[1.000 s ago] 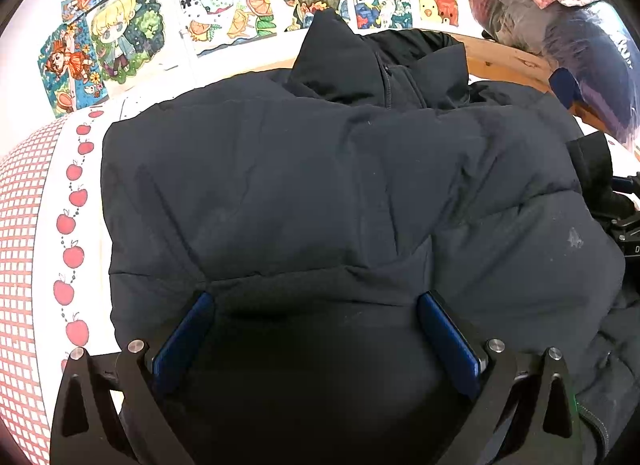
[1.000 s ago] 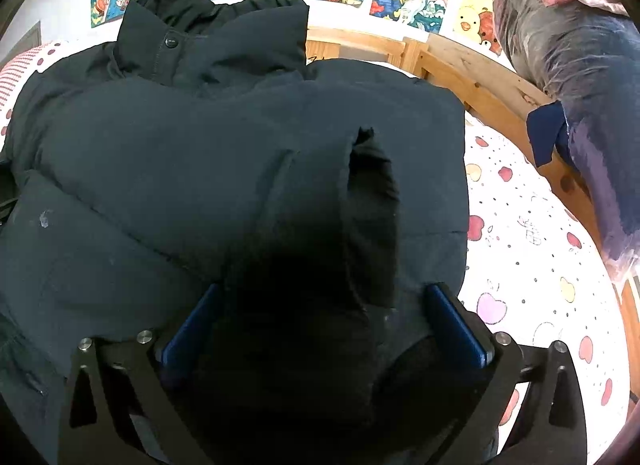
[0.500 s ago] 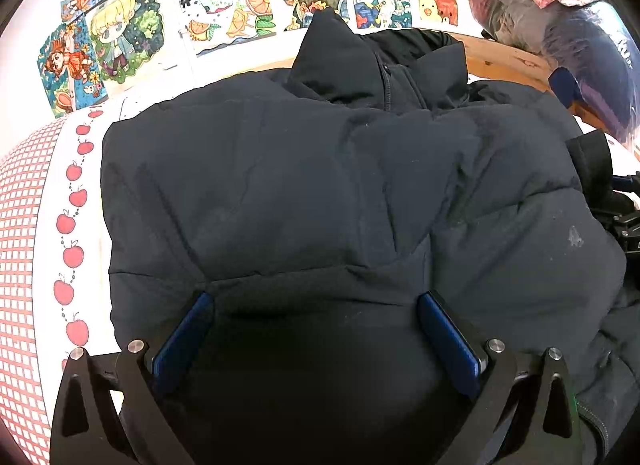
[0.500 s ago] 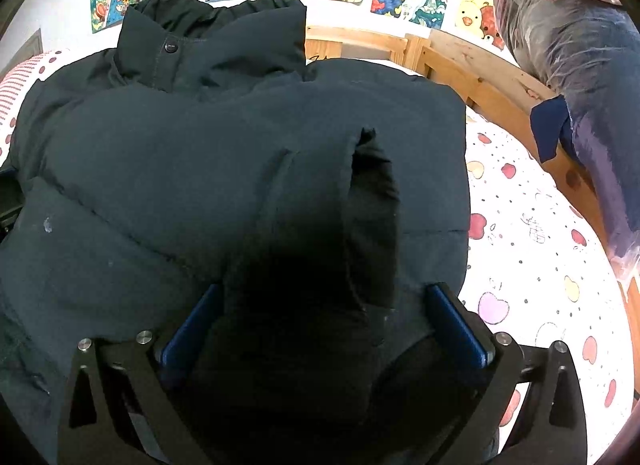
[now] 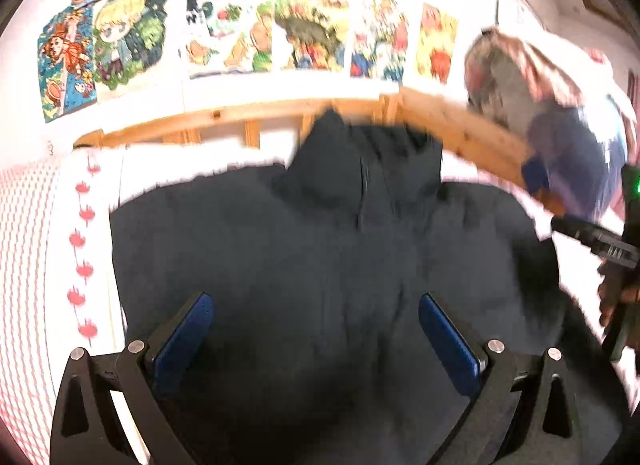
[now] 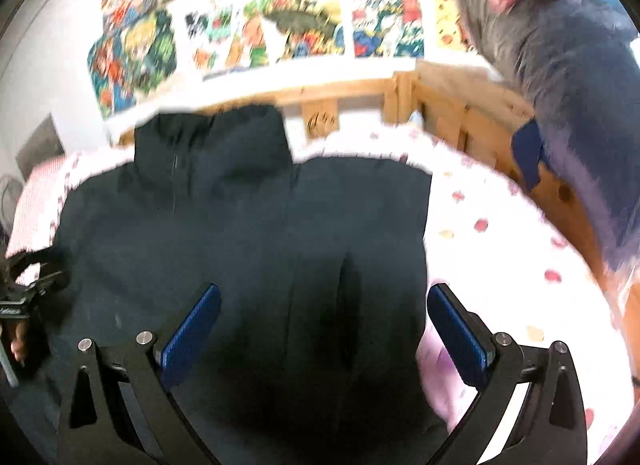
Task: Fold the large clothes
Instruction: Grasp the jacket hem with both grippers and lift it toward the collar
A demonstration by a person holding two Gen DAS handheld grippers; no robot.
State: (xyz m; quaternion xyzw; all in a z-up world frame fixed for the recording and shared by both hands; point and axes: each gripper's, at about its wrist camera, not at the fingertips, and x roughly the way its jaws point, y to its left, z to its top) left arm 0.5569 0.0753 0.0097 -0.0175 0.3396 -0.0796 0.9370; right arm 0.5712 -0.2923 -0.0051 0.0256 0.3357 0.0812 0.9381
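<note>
A large black puffer jacket (image 5: 320, 265) lies on the bed, collar toward the wall, sleeves folded in over the body. It also shows in the right wrist view (image 6: 260, 233). My left gripper (image 5: 316, 329) is open above the jacket's lower left part, blue pads wide apart, nothing between them. My right gripper (image 6: 324, 325) is open above the lower right part, over the folded sleeve. The other gripper shows at each view's edge. Both views are blurred by motion.
The bed sheet (image 6: 500, 233) has pink hearts on the right and red apples (image 5: 80, 265) on the left. A wooden bed rail (image 5: 460, 129) runs behind the jacket. A pile of bedding (image 6: 568, 65) hangs at the right. Cartoon posters (image 5: 240, 33) cover the wall.
Both grippers have pulled back and up from the jacket, so it looks smaller and more wall and rail show. The jaws stay open.
</note>
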